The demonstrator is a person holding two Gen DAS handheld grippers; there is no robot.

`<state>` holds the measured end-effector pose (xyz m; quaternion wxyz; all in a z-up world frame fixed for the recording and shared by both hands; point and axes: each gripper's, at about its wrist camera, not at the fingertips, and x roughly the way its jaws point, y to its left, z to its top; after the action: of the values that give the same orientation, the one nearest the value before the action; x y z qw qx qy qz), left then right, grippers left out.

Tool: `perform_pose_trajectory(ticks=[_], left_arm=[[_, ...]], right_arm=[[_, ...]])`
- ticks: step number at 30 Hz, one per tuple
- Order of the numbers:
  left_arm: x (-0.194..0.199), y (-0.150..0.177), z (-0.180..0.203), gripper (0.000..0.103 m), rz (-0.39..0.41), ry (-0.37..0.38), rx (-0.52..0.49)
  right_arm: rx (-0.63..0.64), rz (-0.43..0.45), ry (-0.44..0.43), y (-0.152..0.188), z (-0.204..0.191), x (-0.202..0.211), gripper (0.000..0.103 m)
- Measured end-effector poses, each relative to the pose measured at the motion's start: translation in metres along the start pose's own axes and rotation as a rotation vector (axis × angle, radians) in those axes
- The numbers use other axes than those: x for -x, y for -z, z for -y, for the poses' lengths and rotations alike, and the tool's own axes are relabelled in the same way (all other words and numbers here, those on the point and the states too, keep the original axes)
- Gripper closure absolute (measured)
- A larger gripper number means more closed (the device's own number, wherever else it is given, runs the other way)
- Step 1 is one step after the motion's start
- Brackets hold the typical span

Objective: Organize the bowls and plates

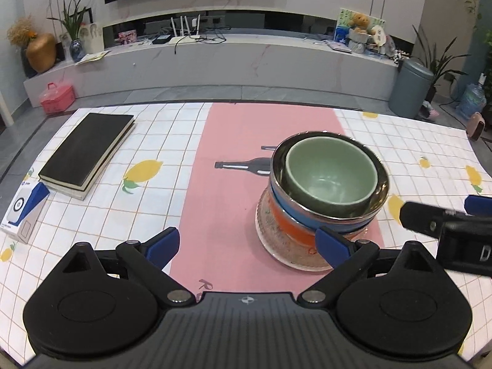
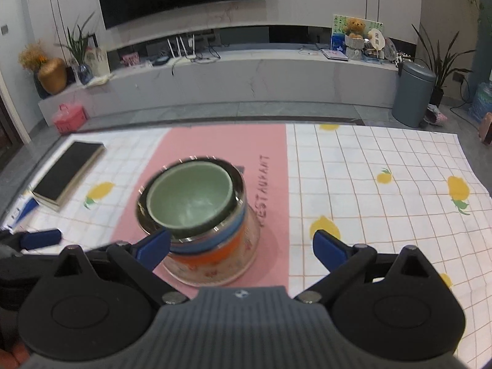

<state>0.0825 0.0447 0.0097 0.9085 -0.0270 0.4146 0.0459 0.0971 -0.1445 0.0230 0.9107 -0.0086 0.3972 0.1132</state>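
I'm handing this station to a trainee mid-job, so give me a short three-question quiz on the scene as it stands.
1. True or false: the pale green ceramic bowl sits nested inside the shiny steel bowl.
2. Multiple choice: the textured glass plate under the stack rests on A) the black hardcover book, B) the pink table runner, C) the bare floor.
3. Fill in: both the left gripper and the right gripper have their jaws ____.

Key: 1 true; 2 B; 3 open, with nothing held.
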Motion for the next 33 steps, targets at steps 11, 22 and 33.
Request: perform_pose_trajectory(ticks=[11,22,33], left_arm=[[-0.004,0.002,0.004,0.000,-0.019,0.001,0.032],[-0.005,0.005,0.005,0.000,-0.032,-0.012,0.013],[-0.005,0.005,0.005,0.000,-0.036,-0.012,0.018]], right_arm=[[-0.079,-0.050,-0.012,0.007,0.014,-0.011,0.003],[-0.070,-0.046,-0.010,0.013,0.011,-0.013,0.003],[-0.068,-0.049,-0.010,0.014,0.010,-0.014,0.003]])
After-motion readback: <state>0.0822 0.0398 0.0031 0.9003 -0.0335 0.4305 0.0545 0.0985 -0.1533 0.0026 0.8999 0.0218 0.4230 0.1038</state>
